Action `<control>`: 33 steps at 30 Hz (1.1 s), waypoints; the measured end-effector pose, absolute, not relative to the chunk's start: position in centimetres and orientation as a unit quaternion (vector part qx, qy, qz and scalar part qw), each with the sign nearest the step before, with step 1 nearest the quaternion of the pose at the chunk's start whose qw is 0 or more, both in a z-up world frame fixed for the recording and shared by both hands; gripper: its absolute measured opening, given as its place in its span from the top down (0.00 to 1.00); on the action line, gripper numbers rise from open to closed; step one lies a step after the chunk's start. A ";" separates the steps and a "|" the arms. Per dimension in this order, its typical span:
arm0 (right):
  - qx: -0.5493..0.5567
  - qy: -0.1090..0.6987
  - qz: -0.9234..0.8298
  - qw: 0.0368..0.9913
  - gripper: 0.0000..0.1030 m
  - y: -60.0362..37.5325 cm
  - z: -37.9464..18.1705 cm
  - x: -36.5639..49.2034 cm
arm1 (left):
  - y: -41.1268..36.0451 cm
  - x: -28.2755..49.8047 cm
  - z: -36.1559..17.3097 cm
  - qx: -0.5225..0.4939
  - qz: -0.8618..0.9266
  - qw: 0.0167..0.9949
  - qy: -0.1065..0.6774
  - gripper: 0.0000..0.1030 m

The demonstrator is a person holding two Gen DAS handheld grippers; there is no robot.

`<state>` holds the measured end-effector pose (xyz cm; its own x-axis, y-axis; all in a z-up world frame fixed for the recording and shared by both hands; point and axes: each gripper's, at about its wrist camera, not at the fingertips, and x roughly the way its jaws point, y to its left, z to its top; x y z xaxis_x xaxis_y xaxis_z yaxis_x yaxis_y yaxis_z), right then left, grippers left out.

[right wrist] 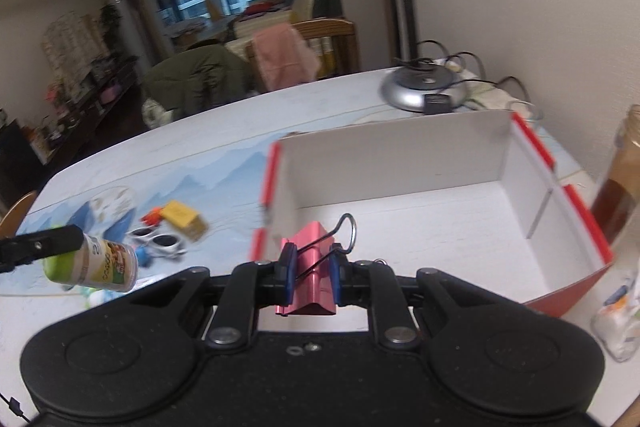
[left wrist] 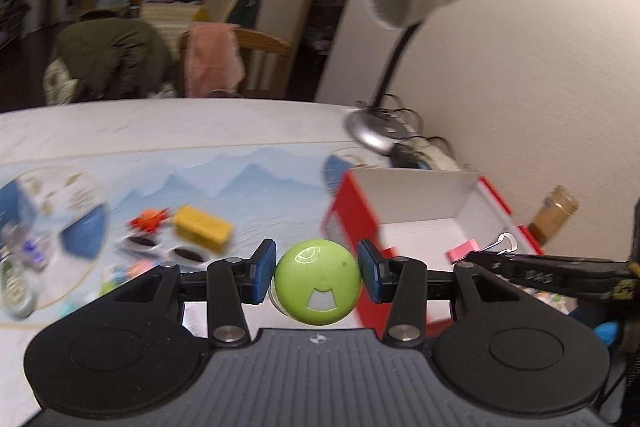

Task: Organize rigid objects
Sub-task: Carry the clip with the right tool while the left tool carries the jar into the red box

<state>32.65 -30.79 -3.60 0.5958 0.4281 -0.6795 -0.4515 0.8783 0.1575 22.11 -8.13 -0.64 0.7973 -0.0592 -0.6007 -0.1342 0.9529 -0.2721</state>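
Both hand-held grippers carry loads toward the box. Left hand-held gripper (left wrist: 318, 270) is clamped on the green cap of a small bottle (left wrist: 319, 281), one blue pad on each side of the cap, the labelled body hanging beyond; in the right wrist view the bottle (right wrist: 100, 263) lies tilted, nearly on its side. Right hand-held gripper (right wrist: 313, 273) is clenched on a pink binder clip (right wrist: 310, 277), pads squeezing its flat sides, wire handle poking up and forward.

To do this step well, I judge each load should clear the near wall of the box (right wrist: 400, 155) before release, and go low over the white floor so neither the round bottle nor the clip bounces out. Releasing one at a time would keep the two apart.

Both point downward at a slant over the desk (right wrist: 192, 155), side by side, the right one already at the box's edge. Farther off on the desk lie sunglasses (right wrist: 160, 241) and a yellow block (right wrist: 184, 217), still unsorted.
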 end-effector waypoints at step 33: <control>-0.068 0.457 0.192 0.866 0.85 -36.8 -9.9 41.0 | -21.8 38.5 -8.0 -0.106 -0.093 0.889 0.436 0.58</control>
<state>40.98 -36.78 -9.94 0.5096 0.2697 -0.8170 -0.3944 0.9172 0.0568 38.53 -21.84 -7.97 0.6031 -0.2573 -0.7550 0.0730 0.9604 -0.2690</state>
